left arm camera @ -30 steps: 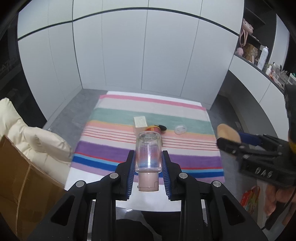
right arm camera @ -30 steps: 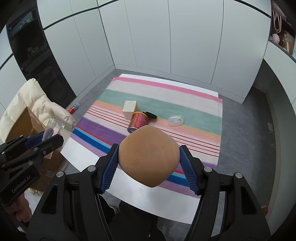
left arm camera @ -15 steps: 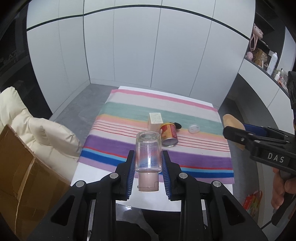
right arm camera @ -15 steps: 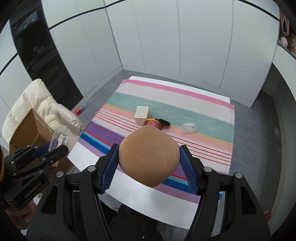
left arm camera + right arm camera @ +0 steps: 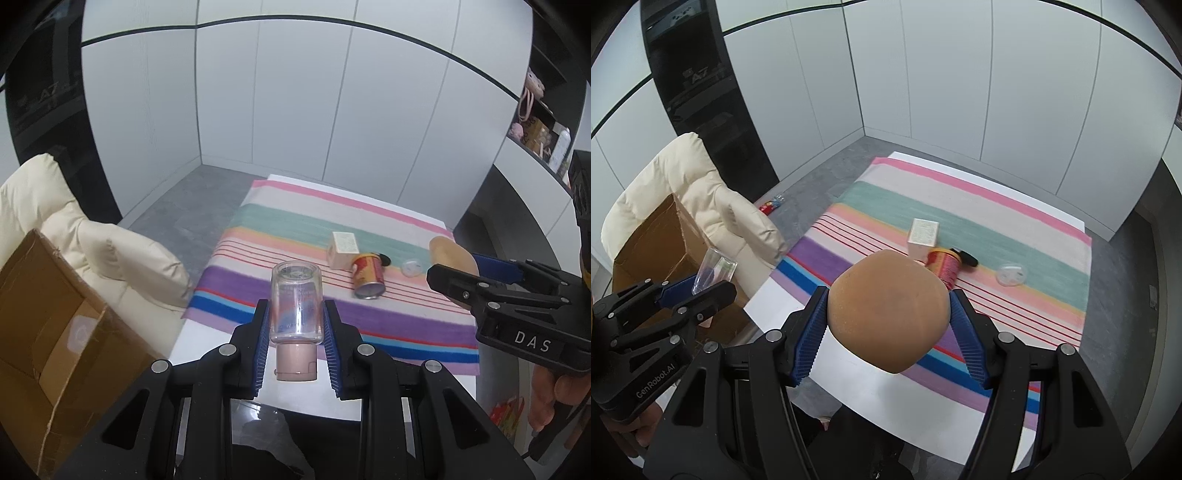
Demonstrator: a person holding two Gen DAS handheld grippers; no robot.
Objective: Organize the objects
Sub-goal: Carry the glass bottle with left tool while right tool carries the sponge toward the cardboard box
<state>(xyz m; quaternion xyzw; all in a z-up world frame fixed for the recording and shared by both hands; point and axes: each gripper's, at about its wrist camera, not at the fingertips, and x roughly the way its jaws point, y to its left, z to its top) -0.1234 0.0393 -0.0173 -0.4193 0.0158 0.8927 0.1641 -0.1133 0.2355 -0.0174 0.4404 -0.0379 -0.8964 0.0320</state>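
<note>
My left gripper [image 5: 295, 328] is shut on a clear bottle [image 5: 295, 301] with a pink cap, held high above the table's near edge; it also shows in the right wrist view [image 5: 714, 271]. My right gripper [image 5: 888, 321] is shut on a tan sponge-like pad [image 5: 888, 308], seen edge-on in the left wrist view [image 5: 452, 254]. On the striped cloth [image 5: 979, 206] lie a cream box [image 5: 923, 238], a red can [image 5: 943, 267] on its side, a black item [image 5: 967, 258] and a clear lid [image 5: 1010, 275].
An open cardboard box [image 5: 48, 314] stands at the left beside a cream padded jacket [image 5: 110, 251] on a chair. A small bottle [image 5: 772, 205] lies on the grey floor. Shelves with items [image 5: 543, 136] are at the far right. White cabinets line the back.
Both grippers have swung to the left with their objects held; the cardboard box and jacket now fill more of the left side, and the table items sit further right.
</note>
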